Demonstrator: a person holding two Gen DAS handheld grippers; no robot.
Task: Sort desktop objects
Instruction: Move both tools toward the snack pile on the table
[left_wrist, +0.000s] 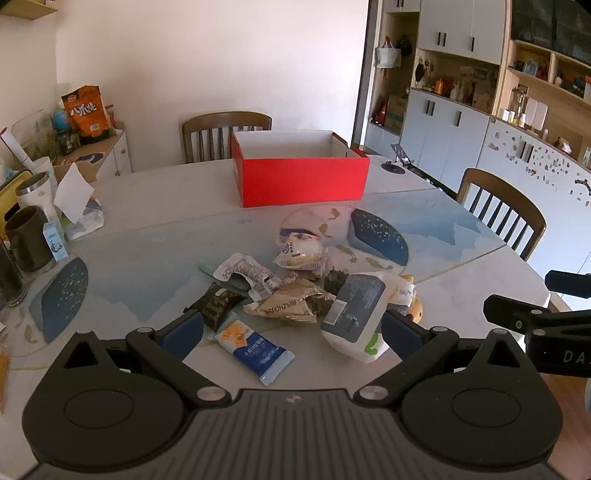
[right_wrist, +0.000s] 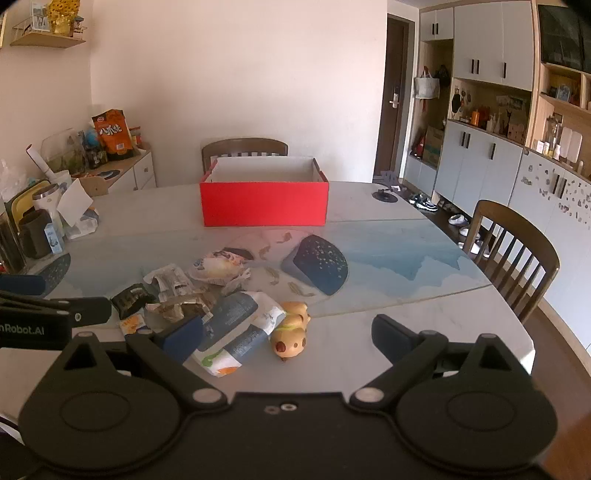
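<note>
A pile of snack packets lies on the table in front of an open red box (left_wrist: 301, 177), also in the right wrist view (right_wrist: 264, 203). Nearest in the left wrist view are a blue and white bar wrapper (left_wrist: 255, 347), a large white and grey pouch (left_wrist: 354, 314), a dark packet (left_wrist: 216, 304) and a crumpled brown wrapper (left_wrist: 291, 302). A brown toy figure (right_wrist: 291, 332) lies right of the pouch (right_wrist: 236, 332). My left gripper (left_wrist: 291, 332) is open above the bar wrapper. My right gripper (right_wrist: 288, 336) is open around the toy and pouch end, holding nothing.
A wrapped bun (left_wrist: 301, 251) and a white packet (left_wrist: 247, 271) lie farther back in the pile. Mugs, a carton and tissues (left_wrist: 40, 221) crowd the table's left edge. Wooden chairs stand behind the box (left_wrist: 225, 133) and at the right (left_wrist: 506, 214). Dark blue placemats (left_wrist: 380, 236) lie on the table.
</note>
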